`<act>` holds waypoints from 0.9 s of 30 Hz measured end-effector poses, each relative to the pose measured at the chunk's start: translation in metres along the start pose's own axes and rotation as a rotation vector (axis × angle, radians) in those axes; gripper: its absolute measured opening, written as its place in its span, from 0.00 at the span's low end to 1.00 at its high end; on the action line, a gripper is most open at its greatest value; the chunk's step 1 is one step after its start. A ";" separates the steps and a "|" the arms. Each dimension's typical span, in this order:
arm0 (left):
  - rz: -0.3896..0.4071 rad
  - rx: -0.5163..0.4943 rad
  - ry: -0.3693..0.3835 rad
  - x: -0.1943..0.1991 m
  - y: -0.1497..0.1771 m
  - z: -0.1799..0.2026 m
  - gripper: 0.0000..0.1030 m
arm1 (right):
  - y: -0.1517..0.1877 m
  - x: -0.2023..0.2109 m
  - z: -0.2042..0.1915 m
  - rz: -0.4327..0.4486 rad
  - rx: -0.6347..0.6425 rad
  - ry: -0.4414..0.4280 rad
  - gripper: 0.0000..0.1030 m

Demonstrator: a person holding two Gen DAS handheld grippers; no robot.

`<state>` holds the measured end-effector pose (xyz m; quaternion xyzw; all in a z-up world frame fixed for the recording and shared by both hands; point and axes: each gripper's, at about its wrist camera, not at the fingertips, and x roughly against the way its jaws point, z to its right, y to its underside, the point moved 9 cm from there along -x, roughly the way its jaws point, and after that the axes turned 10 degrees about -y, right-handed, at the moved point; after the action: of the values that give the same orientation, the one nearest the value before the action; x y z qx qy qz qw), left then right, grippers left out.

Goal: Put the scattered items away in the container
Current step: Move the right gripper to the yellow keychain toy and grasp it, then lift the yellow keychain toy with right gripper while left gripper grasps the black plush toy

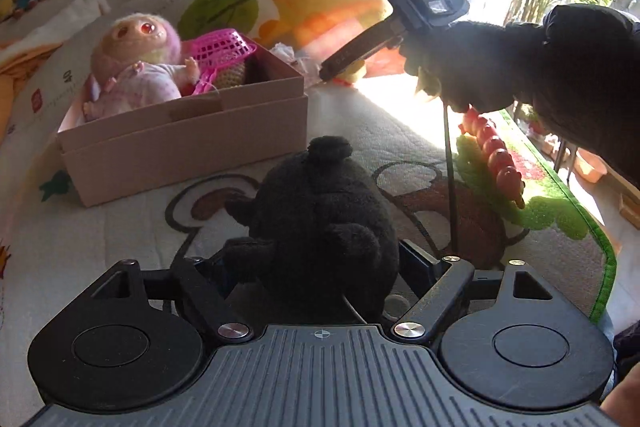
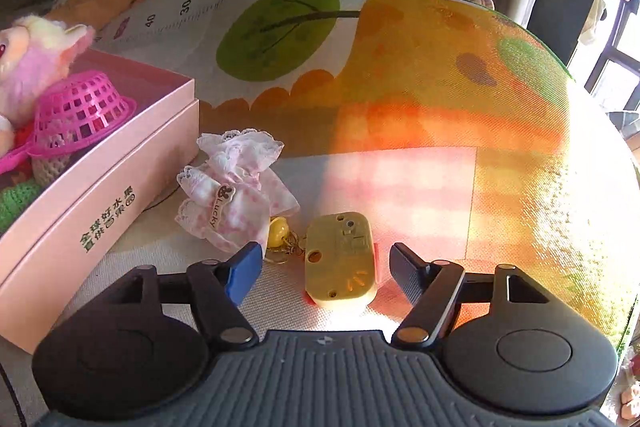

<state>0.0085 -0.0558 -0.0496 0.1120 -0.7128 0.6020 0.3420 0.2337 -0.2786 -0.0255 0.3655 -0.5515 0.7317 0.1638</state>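
The left hand-held gripper [image 1: 320, 259] is clenched on one black plush toy [image 1: 324, 223], its fingers pressed into the toy's sides just above the printed play mat [image 1: 120, 247]. The toy is round and fuzzy, with a small knob on top and stubby limbs. The right hand-held gripper [image 2: 324, 267] is spread wide and grasps nothing; one yellow plastic box [image 2: 340, 259] (a small block with holes and slots in its face) lies on the mat between the two fingers, touching neither. Just beside it lie one frilly pink-and-white doll dress [image 2: 232, 191] and one small yellow keychain charm [image 2: 279, 231]. The pink cardboard box [image 2: 100, 183] stands near on the mat and holds one furry-haired doll [image 1: 140, 67] and one pink plastic basket [image 2: 80, 111], tipped on its side; crocheted pieces show below it, too hidden to count. One string of red beads [image 1: 494, 151] lies on the mat's green edge.
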 end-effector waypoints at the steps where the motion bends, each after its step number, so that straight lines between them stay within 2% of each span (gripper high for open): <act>1: 0.004 0.011 0.008 0.003 -0.001 -0.003 0.89 | 0.002 -0.004 0.002 -0.009 -0.011 0.003 0.46; 2: 0.006 0.024 0.016 0.005 -0.003 -0.005 0.91 | 0.001 -0.002 0.004 0.009 -0.035 -0.011 0.41; 5: -0.004 0.070 0.046 0.004 -0.006 -0.010 0.92 | -0.002 0.021 0.002 0.062 -0.086 -0.056 0.40; 9: -0.055 0.113 0.051 -0.013 -0.005 -0.011 0.92 | 0.000 0.071 -0.013 0.124 -0.072 -0.107 0.40; 12: -0.054 0.091 0.039 -0.018 -0.006 -0.003 0.92 | 0.007 0.112 -0.031 0.160 -0.048 -0.143 0.40; 13: -0.052 0.077 0.033 -0.019 -0.005 -0.001 0.91 | 0.011 0.123 -0.036 0.169 -0.042 -0.158 0.40; 16: -0.047 0.039 -0.019 -0.018 -0.004 0.000 0.74 | 0.022 0.157 -0.057 0.204 -0.027 -0.211 0.39; 17: -0.047 0.032 -0.026 -0.017 -0.004 0.000 0.72 | 0.027 0.167 -0.064 0.213 -0.022 -0.227 0.38; 20: -0.046 0.022 -0.037 -0.010 -0.002 -0.001 0.71 | 0.042 0.192 -0.089 0.230 -0.024 -0.287 0.38; 27: -0.041 -0.013 -0.078 0.012 0.007 -0.005 0.70 | 0.072 0.205 -0.123 0.224 -0.059 -0.370 0.38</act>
<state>-0.0030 -0.0463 -0.0476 0.1478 -0.7270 0.5854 0.3270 0.0044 -0.2227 0.0565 0.4251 -0.6307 0.6492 -0.0118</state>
